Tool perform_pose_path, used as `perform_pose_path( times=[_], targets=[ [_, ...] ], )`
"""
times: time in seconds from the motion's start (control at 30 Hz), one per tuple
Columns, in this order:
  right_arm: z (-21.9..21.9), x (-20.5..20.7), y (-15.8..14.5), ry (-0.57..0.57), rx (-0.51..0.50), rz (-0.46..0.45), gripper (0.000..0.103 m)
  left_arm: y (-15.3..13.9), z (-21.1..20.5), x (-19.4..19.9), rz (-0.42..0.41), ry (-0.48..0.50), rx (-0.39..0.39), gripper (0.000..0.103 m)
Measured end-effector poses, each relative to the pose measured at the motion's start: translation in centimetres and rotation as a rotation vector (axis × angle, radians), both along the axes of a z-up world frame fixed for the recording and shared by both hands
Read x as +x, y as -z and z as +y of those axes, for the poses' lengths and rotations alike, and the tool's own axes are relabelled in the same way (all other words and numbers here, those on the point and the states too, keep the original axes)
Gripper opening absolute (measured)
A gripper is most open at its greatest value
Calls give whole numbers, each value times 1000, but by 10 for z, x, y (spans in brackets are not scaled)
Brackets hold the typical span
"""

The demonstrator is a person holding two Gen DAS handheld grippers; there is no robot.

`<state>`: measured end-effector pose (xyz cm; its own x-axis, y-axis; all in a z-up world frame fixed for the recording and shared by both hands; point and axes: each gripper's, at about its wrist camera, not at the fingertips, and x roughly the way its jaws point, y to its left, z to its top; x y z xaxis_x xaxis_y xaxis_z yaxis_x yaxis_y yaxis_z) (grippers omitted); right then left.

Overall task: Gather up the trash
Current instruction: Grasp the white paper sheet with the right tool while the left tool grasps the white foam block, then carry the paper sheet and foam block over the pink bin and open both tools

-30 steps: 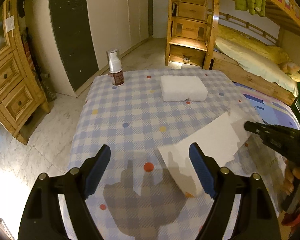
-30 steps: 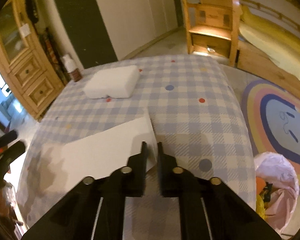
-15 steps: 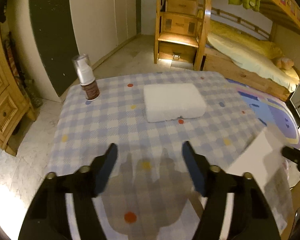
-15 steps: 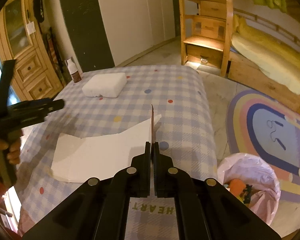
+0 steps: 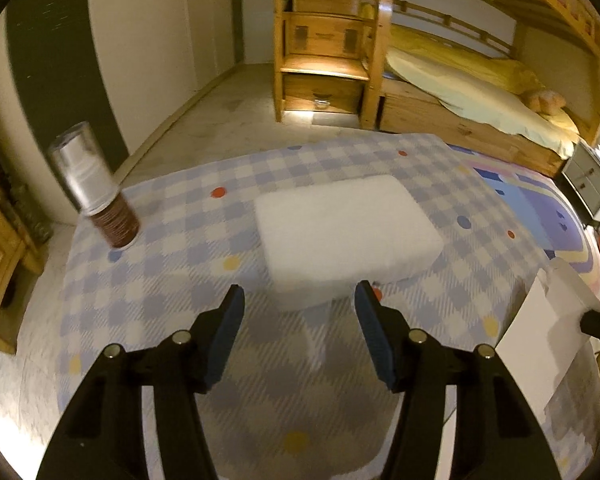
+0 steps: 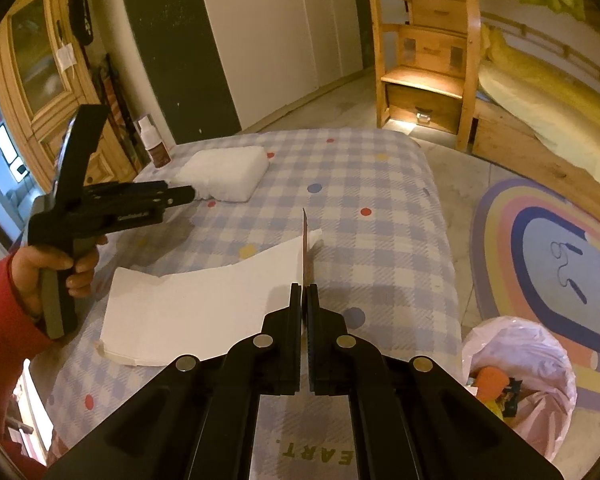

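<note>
My right gripper (image 6: pixel 305 290) is shut on the edge of a flat white cardboard sheet (image 6: pixel 196 308), lifted off the checked tablecloth (image 6: pixel 380 208); the sheet also shows at the right in the left wrist view (image 5: pixel 540 344). My left gripper (image 5: pixel 298 304) is open and empty, its fingertips just short of a white foam block (image 5: pixel 344 232), which also shows in the right wrist view (image 6: pixel 226 172). A brown pump bottle (image 5: pixel 96 200) stands at the table's far left corner. A pink trash bag (image 6: pixel 520 364) sits on the floor to the right of the table.
A wooden bunk bed with drawer steps (image 5: pixel 324 52) stands behind the table. A wooden cabinet (image 6: pixel 40 80) is at the left. A rainbow rug (image 6: pixel 548 248) covers the floor at the right. White wardrobe doors (image 6: pixel 284 28) line the back wall.
My left gripper moved forward from the cardboard to the foam block. My right gripper lifted the cardboard sheet off the table and pulled it toward the right edge.
</note>
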<state>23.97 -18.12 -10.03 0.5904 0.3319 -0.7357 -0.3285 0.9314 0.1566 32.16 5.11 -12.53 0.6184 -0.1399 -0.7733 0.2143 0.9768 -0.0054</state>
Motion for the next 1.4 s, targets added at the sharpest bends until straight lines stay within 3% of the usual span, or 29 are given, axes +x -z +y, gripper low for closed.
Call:
perform_pose_path(
  times=[0.03,0.07,0.13,0.2,0.43,0.67,0.87,1.13,1.4],
  targets=[
    [0,0,0,-1,0,2,2,0,0,2,-2,8,-3,56],
    [1,1,0,-1,-1,3,2,0,-1,3,-7,12,-6,48],
    [1,-1,0,-2,-3,3,2,0,-1,3,-8,19,-18,15],
    [1,-3,-1,1,-1,3,2,-2,-1,-1,-12,21,-40,6],
    [-2,-29,-14,22,36,-9,2,-33,-11,-59,-82,22,-81,5],
    [-16,-76,-30,68,51,-27,2,-64,-27,-137,-146,3,-45,5],
    [-36,-105,-40,129,91,-34,2,-69,-49,-192,-161,0,-39,5],
    [-64,-141,-52,191,117,-77,2,-66,-86,-227,-145,81,-31,5],
    [-127,-163,-62,365,139,-124,2,-70,-133,-231,-156,188,-8,5]
  ],
)
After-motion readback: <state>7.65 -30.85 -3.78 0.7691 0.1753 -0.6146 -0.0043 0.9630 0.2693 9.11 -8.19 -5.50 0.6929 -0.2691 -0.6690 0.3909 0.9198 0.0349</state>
